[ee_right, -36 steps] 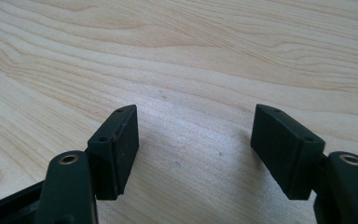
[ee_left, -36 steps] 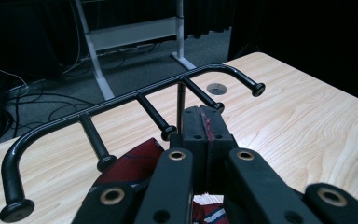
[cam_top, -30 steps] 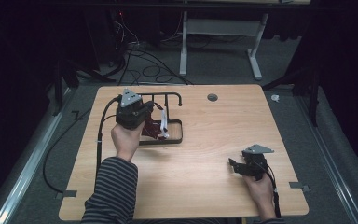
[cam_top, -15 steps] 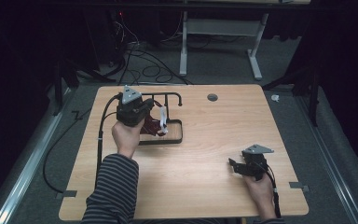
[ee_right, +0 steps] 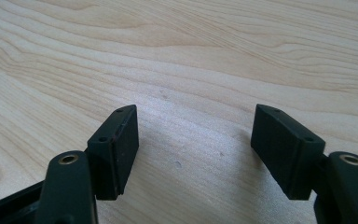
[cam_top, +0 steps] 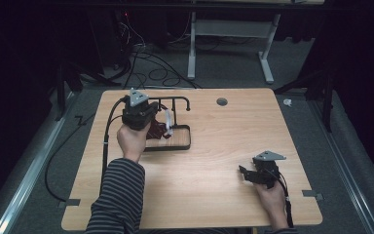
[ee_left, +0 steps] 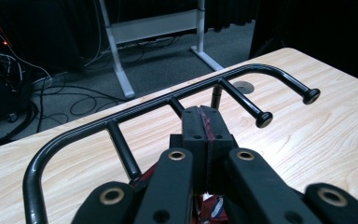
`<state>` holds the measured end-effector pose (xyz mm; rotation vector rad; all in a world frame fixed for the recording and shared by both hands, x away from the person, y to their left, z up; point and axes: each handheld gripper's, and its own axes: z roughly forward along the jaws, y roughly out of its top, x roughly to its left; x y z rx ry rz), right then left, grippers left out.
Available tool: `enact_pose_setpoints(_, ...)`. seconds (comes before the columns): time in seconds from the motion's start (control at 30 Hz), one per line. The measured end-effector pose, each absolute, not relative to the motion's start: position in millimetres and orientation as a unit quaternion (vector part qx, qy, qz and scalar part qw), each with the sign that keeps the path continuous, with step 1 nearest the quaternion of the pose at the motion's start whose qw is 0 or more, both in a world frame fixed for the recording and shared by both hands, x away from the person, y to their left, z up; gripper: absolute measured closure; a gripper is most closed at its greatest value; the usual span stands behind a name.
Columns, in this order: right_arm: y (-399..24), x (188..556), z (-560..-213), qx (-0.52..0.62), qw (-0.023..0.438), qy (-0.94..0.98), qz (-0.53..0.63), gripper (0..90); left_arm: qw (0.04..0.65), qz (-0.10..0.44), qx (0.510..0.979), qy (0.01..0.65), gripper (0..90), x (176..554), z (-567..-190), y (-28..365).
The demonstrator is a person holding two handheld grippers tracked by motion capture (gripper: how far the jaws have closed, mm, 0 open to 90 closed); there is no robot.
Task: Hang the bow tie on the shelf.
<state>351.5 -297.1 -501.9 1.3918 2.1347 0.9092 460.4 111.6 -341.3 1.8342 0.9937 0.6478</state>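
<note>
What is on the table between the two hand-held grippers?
Nothing: in the high view, bare wooden table lies between the left gripper, at the black rack, and the right gripper.

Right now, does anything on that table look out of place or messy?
Mostly tidy. One oddity: dark red fabric lies bunched at the black metal rack, and the left gripper is pinching a sliver of it. The right gripper hovers open over bare wood.

My overhead light fell brightly on the table [cam_top: 209, 146]; everything beyond lay nearly black. The rack [ee_left: 177, 100] gleamed at twelve o'clock, and near jaws blurred softly.
</note>
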Motion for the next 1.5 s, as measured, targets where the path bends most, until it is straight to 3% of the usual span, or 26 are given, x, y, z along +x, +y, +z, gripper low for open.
enact_pose_setpoints(0.87,-297.3,351.4,-501.8,0.504,0.214,0.769,0.329,33.5,0.449,0.258,0.751,0.410,88.8,468.5,-344.4,109.3)
enact_pose_setpoints(1.5,-297.3,351.4,-501.8,0.504,0.214,0.769,0.329,33.5,0.456,0.251,0.751,0.407,78.5,459.2,-341.3,114.7)
